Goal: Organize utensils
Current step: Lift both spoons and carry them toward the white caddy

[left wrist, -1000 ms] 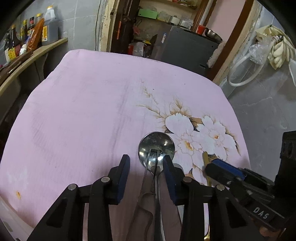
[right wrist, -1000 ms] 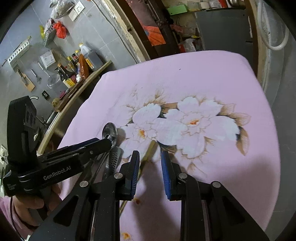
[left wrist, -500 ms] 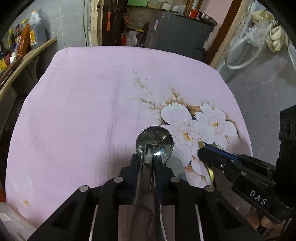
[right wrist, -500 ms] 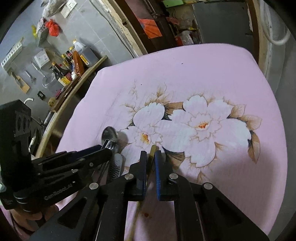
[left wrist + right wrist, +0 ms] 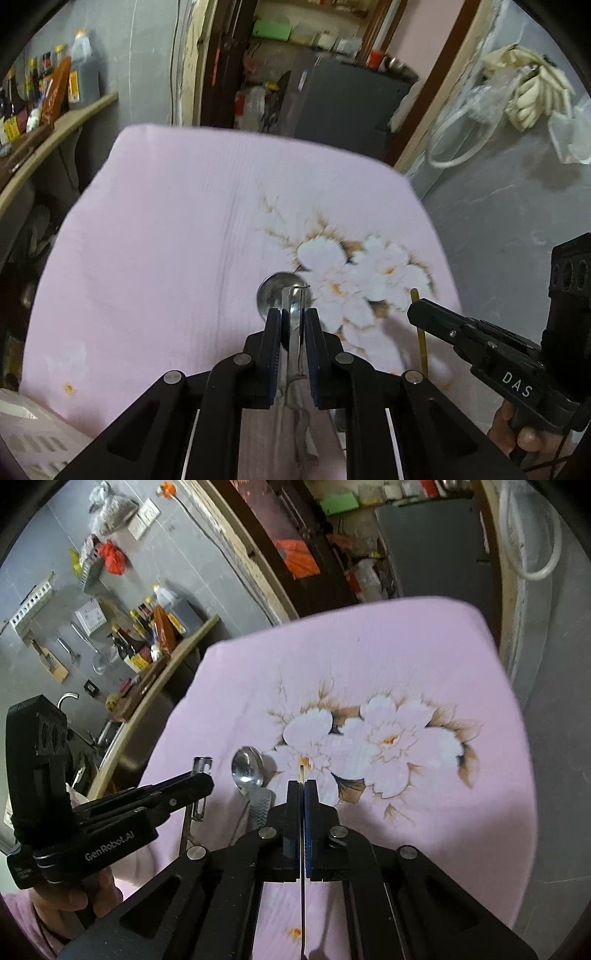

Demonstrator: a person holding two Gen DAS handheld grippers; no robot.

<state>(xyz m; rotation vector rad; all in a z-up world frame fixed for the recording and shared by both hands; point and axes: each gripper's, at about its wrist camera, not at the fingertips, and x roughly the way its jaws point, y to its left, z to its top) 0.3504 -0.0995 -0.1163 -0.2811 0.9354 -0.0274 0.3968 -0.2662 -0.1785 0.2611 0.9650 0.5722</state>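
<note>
1. The left gripper point(image 5: 291, 321) has its fingers point(image 5: 272, 332) clamped on a slim metal peeler point(image 5: 293, 325); they have just been closing on it. In the right wrist view the peeler's slotted head point(image 5: 202, 764) pokes out past the finger tips.
2. The right gripper point(image 5: 303, 794) has its fingers point(image 5: 293, 805) pressed together on a thin yellowish stick point(image 5: 303, 771), perhaps a chopstick; the blur leaves this uncertain. They too have just been closing.
3. A steel spoon point(image 5: 247, 768) lies on the cloth between the two grippers, bowl toward 12 o'clock, handle toward 6 o'clock.
4. A pink cloth point(image 5: 406, 657) printed with white flowers point(image 5: 369, 746) covers the counter.
5. At 10 o'clock in the right wrist view, a shelf point(image 5: 177, 653) carries sauce bottles point(image 5: 129, 646).
6. A hand point(image 5: 524, 432) grips the right gripper's handle at 4 o'clock in the left wrist view.
</note>
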